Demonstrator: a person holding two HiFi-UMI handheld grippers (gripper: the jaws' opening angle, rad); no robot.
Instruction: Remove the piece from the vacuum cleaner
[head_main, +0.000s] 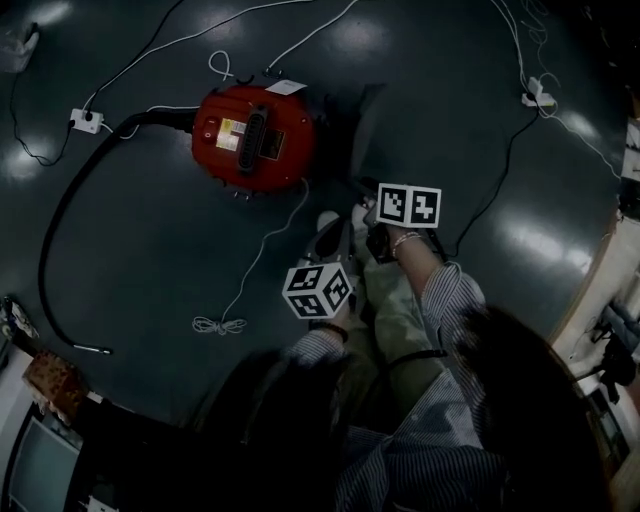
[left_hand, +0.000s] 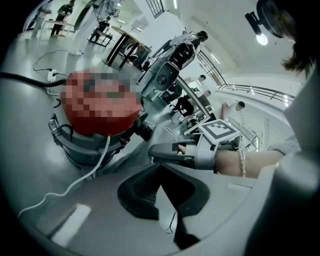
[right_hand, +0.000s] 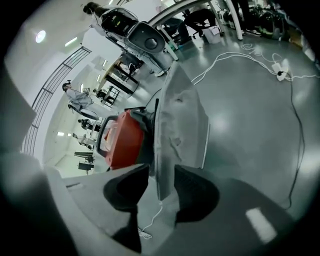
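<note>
A: In the right gripper view, where does the piece sit?
B: The grey flat piece (right_hand: 180, 125) rises from between the right tongs (right_hand: 161, 172). Its narrow lower end is down in the gap. The red vacuum cleaner (right_hand: 125, 142) is just behind it, to the left.
A: Gripped?
B: No, released. The tongs are spread wide and a slit of floor shows beside the left pad. Whether the other pad brushes the piece cannot be told.
A: And the left gripper view?
B: The left tongs (left_hand: 161, 172) are clenched on nothing, tips together. The vacuum cleaner lies beyond them, upper left, with a white cord (left_hand: 85, 176) trailing off it. The right tongs reach in from the right, near the left ones.
A: Head view?
B: Dark. Both tongs hang lower right of the vacuum cleaner, apart from it. Its round red body carries a black handle, and a black hose (head_main: 65, 205) curves away over the floor (head_main: 470, 110). The piece cannot be picked out there.
</note>
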